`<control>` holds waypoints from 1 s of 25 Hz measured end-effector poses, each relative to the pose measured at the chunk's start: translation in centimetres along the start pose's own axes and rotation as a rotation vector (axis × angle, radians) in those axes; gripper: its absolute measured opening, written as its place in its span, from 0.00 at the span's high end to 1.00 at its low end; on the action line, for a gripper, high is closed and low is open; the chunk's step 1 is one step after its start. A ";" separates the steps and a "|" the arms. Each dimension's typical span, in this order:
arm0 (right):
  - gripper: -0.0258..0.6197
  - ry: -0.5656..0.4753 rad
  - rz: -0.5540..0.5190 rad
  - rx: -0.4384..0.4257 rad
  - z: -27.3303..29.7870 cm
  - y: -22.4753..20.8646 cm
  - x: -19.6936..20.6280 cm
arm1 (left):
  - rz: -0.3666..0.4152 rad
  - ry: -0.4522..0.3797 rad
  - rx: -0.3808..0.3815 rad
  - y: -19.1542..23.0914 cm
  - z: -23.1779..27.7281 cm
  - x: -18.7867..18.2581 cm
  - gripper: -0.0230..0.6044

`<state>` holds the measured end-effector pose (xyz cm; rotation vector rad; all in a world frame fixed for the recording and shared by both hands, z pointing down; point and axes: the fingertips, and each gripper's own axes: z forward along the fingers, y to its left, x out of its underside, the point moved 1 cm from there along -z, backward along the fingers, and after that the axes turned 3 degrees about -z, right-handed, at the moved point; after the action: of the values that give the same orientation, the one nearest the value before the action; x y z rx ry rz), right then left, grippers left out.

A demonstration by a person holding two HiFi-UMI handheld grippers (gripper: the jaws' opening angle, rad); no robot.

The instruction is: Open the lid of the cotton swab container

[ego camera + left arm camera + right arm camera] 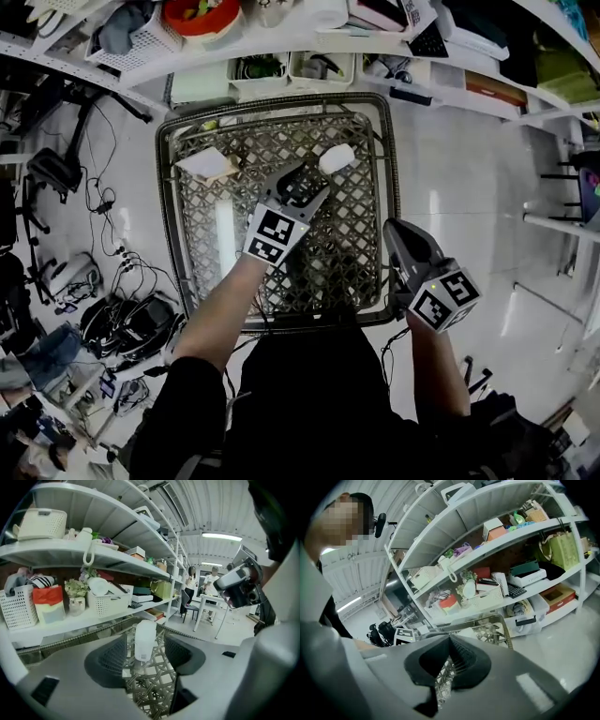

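Observation:
The cotton swab container [337, 157] is a small white cylinder with a rounded lid, on the wicker table [367, 272] near its far middle. In the left gripper view the container [144, 640] stands upright just beyond the fingertips, in line with the gap, and the pads do not touch it. My left gripper [317, 180] [146, 659] is open with only the table's weave between its jaws. My right gripper [393, 231] [449, 642] hangs over the table's right edge, shut with nothing in it, apart from the container.
A flat white and tan packet [207, 165] lies at the table's far left, and a long white strip [225, 234] shows under the weave. White shelves [309, 42] with baskets and boxes stand just behind the table. Cables and gear [122, 319] cover the floor at left.

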<state>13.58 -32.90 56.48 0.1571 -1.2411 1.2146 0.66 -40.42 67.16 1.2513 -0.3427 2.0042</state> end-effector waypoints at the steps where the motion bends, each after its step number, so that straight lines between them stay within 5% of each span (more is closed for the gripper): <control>1: 0.94 0.004 0.008 0.003 0.1 -0.2 0.4 | 0.002 0.012 0.002 0.2 0.7 0.6 0.58; 10: 0.94 0.036 0.062 0.045 -0.7 -1.3 3.1 | 0.023 0.100 0.020 0.5 5.8 4.2 0.55; 18: 0.94 0.058 0.091 0.070 -2.6 -1.1 4.6 | -0.006 0.099 -0.091 1.2 7.3 4.1 0.56; 25: 0.94 0.076 0.091 0.064 -3.6 -1.0 5.1 | 0.074 0.115 -0.114 1.5 8.6 3.7 0.56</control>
<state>15.74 -27.80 59.52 0.1007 -1.1542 1.3276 4.37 -44.67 74.72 1.0627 -0.4461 2.0786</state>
